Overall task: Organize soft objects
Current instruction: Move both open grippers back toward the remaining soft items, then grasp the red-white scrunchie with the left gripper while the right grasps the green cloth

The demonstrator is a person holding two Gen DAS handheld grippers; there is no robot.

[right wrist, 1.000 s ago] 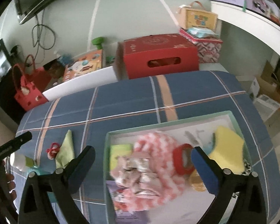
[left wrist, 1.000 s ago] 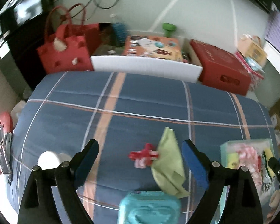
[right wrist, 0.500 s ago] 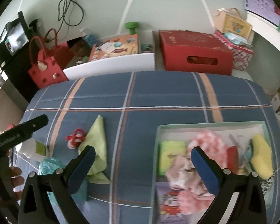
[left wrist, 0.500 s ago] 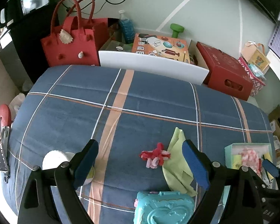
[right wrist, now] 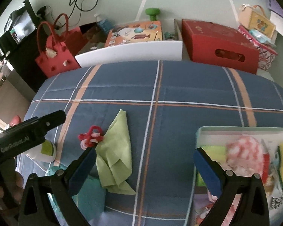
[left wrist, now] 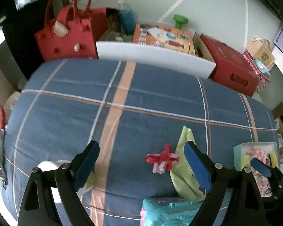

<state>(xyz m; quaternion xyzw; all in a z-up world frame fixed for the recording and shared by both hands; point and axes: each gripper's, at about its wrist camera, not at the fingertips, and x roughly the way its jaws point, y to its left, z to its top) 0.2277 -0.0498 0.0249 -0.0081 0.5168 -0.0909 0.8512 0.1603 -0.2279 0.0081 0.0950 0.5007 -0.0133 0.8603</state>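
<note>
The left gripper (left wrist: 141, 166), jaws wide and empty, is being positioned above the pipe-cleaner flower (left wrist: 161, 160) near the bedspread's (left wrist: 141, 103) front edge; centring before closing is being advised.

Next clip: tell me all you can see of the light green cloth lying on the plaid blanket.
The light green cloth is a thin, matte piece of fabric, loosely folded into a long shape with a pointed far end and a crumpled, layered near end. It lies flat on the blue plaid blanket, held by neither gripper. The red and pink pipe-cleaner bow sits against its left edge, and its near end reaches the teal plastic case. The right gripper's open jaws stand over its near end.
</note>
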